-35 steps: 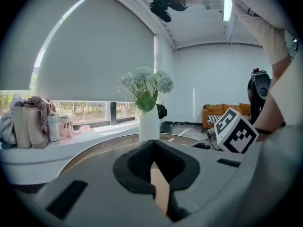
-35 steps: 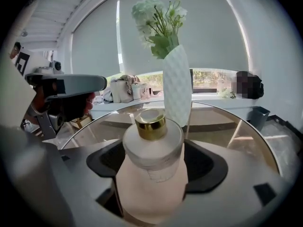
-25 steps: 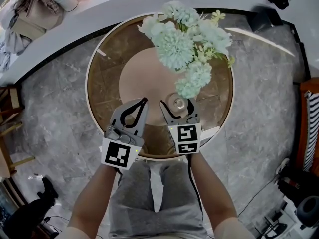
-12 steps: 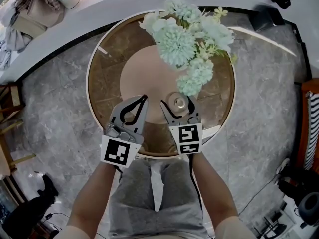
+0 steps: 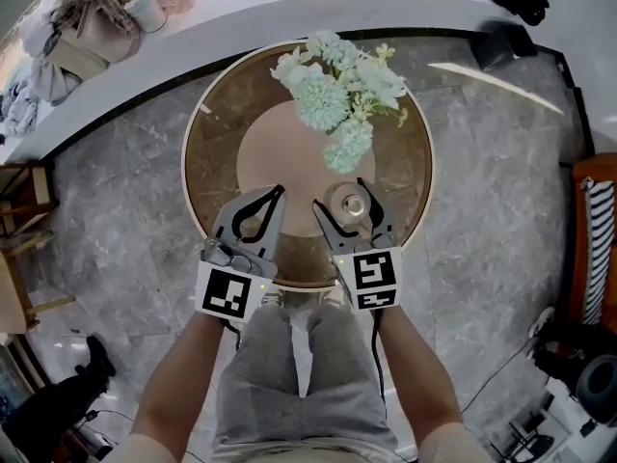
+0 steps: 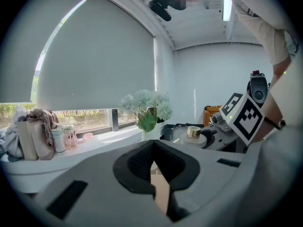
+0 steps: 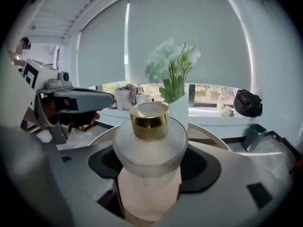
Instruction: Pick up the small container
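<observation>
The small container (image 5: 347, 204) is a frosted jar with a gold cap (image 7: 149, 121). My right gripper (image 5: 342, 197) is shut on it, its jaws pressing the jar's body (image 7: 150, 145) from both sides over the near part of the round brown table (image 5: 212, 162). The left gripper view also shows the container (image 6: 194, 132) held in the right gripper. My left gripper (image 5: 277, 194) hovers just left of it, jaws shut with nothing between them (image 6: 152, 148).
A vase of pale blue-green flowers (image 5: 337, 90) stands on the table's far half, close behind the jar. A curved white ledge (image 5: 289, 8) carries bags and bottles (image 5: 87, 17). Grey marble floor (image 5: 116, 191) surrounds the table; a wooden chair (image 5: 19, 230) stands at the left.
The table and flowers now look smaller and farther off. My right gripper, still round the container, has shifted slightly right and toward the person. The left gripper has barely moved.
</observation>
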The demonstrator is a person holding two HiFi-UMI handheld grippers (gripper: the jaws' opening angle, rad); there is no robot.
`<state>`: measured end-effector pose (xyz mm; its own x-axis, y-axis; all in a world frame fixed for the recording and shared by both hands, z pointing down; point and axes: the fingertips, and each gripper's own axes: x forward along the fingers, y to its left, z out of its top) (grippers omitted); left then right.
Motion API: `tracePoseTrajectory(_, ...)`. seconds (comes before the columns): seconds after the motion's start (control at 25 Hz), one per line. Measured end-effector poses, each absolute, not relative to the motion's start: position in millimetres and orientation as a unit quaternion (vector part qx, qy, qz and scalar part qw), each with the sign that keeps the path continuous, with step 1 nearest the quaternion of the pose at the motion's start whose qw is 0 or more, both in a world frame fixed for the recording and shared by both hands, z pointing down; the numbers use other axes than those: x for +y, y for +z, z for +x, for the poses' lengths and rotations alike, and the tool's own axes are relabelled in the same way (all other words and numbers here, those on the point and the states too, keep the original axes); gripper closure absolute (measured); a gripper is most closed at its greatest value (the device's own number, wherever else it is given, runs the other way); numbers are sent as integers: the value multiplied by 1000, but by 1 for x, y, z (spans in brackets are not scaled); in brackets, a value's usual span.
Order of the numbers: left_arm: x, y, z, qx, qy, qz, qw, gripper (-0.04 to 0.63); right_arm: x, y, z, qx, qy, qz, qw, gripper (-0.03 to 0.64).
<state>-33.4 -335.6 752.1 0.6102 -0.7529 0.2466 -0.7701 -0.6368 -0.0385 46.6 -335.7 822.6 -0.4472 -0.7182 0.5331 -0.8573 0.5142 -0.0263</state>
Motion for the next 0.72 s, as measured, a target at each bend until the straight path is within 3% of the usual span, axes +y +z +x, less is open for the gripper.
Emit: tracePoseTrajectory(0.72,-313,497,-28,-445,85,891,-26,588,-314,506,73,-855,72,480,184,278)
